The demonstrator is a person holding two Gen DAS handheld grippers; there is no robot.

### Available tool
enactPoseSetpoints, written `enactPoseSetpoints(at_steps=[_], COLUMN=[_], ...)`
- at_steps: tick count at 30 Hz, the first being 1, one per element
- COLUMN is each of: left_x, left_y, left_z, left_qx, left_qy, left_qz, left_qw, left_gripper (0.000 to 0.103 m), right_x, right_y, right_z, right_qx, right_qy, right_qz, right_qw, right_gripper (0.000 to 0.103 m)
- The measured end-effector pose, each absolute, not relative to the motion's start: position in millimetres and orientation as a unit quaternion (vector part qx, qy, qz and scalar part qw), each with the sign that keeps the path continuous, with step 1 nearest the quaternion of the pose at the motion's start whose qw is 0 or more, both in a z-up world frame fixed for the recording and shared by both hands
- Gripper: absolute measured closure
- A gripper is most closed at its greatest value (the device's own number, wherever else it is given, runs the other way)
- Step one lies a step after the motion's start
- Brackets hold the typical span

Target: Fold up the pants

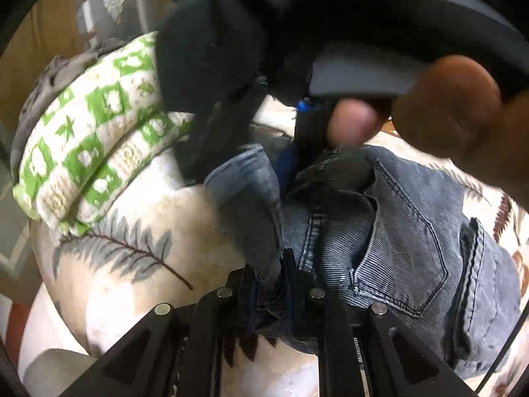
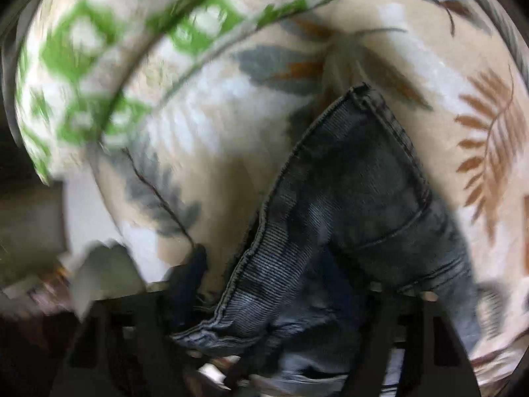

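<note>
Grey-blue denim pants [image 1: 396,231] lie crumpled on a leaf-print bed sheet [image 1: 132,281], back pocket up. At the bottom of the left wrist view my left gripper [image 1: 269,278] is shut on a fold of the denim. Just beyond it my right gripper [image 1: 251,162] points down over another raised fold, with a person's fingers [image 1: 446,106] on its handle. The right wrist view is blurred. It shows the pants [image 2: 347,182] running between the fingers of my right gripper [image 2: 284,274], which stand apart. Sheet shows between the left pad [image 2: 195,264] and the cloth. The right finger is hidden by denim.
A green-and-white patterned pillow [image 1: 89,145] lies on the sheet to the left, also across the top of the right wrist view as pillow [image 2: 99,49]. The bed's edge drops off at lower left, with floor [image 1: 20,225] beyond.
</note>
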State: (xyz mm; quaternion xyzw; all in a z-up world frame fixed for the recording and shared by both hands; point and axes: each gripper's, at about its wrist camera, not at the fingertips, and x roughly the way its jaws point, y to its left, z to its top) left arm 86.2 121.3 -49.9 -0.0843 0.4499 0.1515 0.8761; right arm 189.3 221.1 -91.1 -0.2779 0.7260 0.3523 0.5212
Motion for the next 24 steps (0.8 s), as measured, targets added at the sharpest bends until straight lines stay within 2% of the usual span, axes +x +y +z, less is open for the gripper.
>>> enactPoseSetpoints(at_steps=[1,3,7,10,14,18,24], left_x=[89.0,84.8,64.0,42.8,24.2,16.8,30.8], left_y=[119.5,114.2,98.9,85.0,58.4,-7.8,-85.3], left_z=[-48.9,-40.1,-3.6,24.8,38.5,31.5,-4.4], left_qx=[-0.085,-0.079,-0.072,-0.071,-0.082,-0.026,-0.003], left_qy=[0.447,0.431,0.361,0.305,0.287,0.300,0.368], left_qz=[0.144,0.129,0.062,-0.015,-0.126,-0.190,-0.261], left_qw=[0.879,0.889,0.928,0.949,0.946,0.934,0.893], left_gripper=[0.090,0.090,0.090,0.089,0.089,0.089,0.088], right_x=[193.9,197.6,194.1,179.2,133.5,100.2,83.1], right_y=[213.8,194.9,139.0,73.1,-31.8,-131.8,-263.6], right_z=[-90.8,-81.8,-33.9,19.3,57.3,45.3,-24.8], right_qx=[-0.261,-0.228,-0.132,-0.039,0.083,0.203,0.338], right_qy=[0.732,0.732,0.697,0.641,0.569,0.523,0.499], right_qz=[0.347,0.349,0.371,0.382,0.367,0.339,0.281], right_qw=[0.525,0.539,0.599,0.664,0.732,0.756,0.746], right_gripper=[0.079,0.084,0.087,0.087,0.087,0.087,0.086])
